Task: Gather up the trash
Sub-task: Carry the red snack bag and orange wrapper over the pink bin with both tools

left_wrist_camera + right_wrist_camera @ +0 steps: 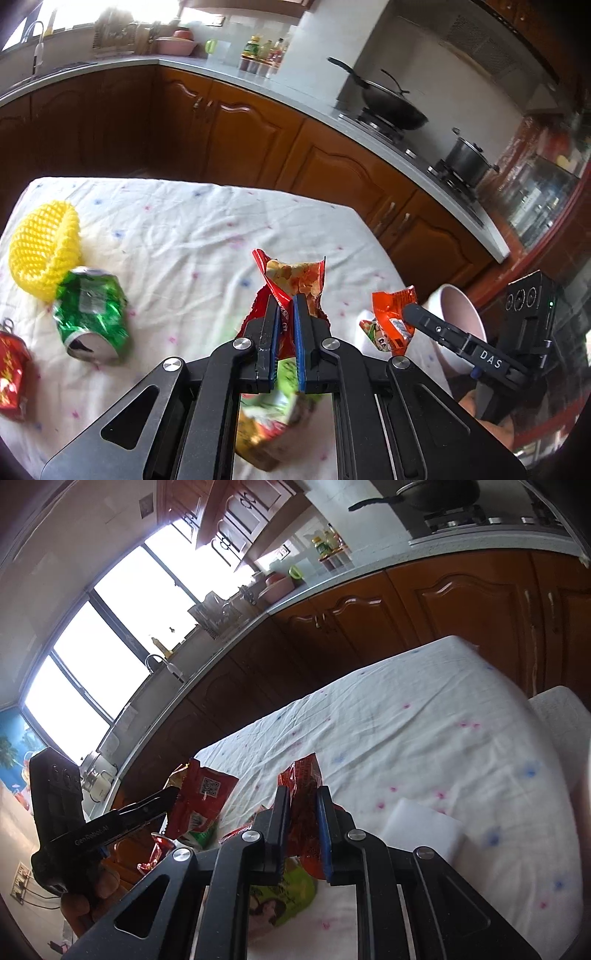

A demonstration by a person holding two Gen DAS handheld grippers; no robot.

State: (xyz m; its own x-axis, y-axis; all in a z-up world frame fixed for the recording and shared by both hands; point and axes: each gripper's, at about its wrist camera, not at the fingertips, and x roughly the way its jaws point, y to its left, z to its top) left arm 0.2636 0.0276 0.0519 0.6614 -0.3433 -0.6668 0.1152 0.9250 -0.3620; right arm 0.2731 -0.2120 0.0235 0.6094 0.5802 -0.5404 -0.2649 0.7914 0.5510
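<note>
My left gripper is shut on a red and green snack wrapper and holds it above the white tablecloth. My right gripper is shut on an orange-red snack wrapper; it shows in the left wrist view beside a white bin at the table's right edge. The left gripper's wrapper shows in the right wrist view. On the cloth lie a crushed green can, a crushed red can and a yellow foam net.
A white block lies on the cloth near my right gripper. Wooden kitchen cabinets and a counter with a wok and a pot run behind the table.
</note>
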